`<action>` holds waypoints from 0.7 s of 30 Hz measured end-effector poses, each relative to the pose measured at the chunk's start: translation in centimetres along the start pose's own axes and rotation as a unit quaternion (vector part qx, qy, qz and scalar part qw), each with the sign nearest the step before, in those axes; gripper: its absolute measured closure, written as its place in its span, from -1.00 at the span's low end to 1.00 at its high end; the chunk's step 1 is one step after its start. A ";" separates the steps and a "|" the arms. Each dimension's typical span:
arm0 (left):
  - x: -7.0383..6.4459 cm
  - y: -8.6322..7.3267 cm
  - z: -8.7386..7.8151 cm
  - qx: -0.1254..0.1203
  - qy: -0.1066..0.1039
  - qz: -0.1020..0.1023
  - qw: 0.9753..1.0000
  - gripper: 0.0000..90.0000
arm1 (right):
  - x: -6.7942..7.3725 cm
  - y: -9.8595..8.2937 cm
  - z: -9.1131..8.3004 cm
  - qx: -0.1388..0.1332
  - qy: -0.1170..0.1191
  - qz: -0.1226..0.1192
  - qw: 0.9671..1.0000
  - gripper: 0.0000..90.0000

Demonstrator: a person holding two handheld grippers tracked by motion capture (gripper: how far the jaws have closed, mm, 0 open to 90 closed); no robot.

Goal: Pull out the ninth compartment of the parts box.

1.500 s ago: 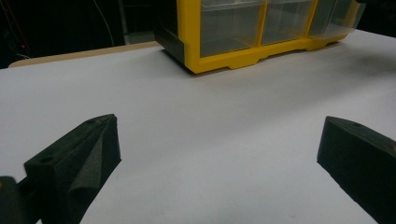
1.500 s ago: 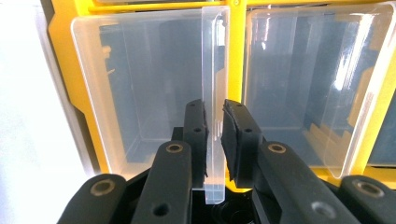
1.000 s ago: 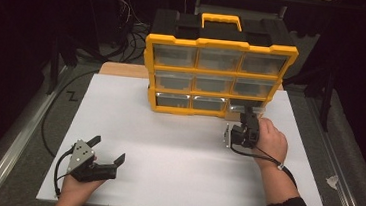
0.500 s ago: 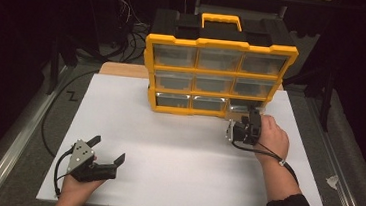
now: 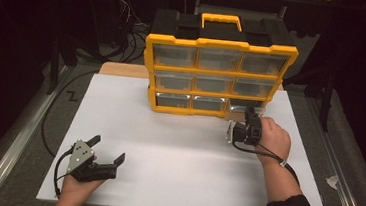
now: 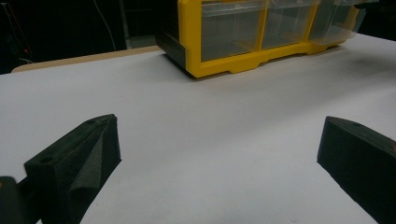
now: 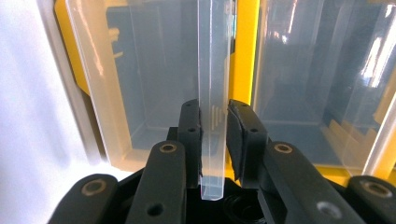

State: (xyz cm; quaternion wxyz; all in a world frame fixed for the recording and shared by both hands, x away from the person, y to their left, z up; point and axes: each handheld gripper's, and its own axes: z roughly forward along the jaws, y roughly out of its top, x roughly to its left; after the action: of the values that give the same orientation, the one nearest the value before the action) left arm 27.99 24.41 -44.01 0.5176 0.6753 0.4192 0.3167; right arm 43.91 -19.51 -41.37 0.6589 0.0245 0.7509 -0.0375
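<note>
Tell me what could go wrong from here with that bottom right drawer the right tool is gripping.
1. The right tool pinches only the thin clear lip of the bottom right drawer, so it may slip off during a pull.
2. The yellow organizer stands free on the white table, and the left tool rests open far from it. A hard tug might drag or tip the whole organizer forward.

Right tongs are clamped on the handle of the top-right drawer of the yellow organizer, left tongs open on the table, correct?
Not quite: the right tongs grip the drawer handle of the bottom-right drawer, as the high view shows. The left tongs do sit open on the table.
</note>
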 end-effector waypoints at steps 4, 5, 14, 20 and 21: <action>0.0 0.0 0.0 0.000 -0.001 0.002 1.000 -0.99 | 0.1 -0.2 -0.4 -0.001 -0.004 -0.002 1.000 0.76; 0.0 0.0 0.0 0.001 -0.001 0.001 1.000 -0.99 | 0.1 -0.3 -0.5 -0.002 -0.004 -0.002 1.000 0.76; -0.2 0.1 0.1 0.000 -0.003 0.006 1.000 -0.99 | 0.6 -0.7 -2.3 -0.011 -0.008 -0.007 1.000 0.76; -0.2 0.1 0.0 -0.002 -0.006 0.006 1.000 -0.99 | 0.7 -1.0 -3.3 -0.015 -0.010 -0.011 1.000 0.76; -0.2 0.1 0.0 -0.002 -0.006 0.006 1.000 -0.99 | 0.8 -1.0 -3.5 -0.014 -0.009 -0.010 1.000 0.76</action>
State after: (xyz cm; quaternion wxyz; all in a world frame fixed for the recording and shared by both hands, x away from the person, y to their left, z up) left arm 27.94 24.16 -43.89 0.5195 0.6786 0.4115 0.3167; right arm 40.25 -20.18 -41.68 0.6657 0.0072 0.7454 -0.0341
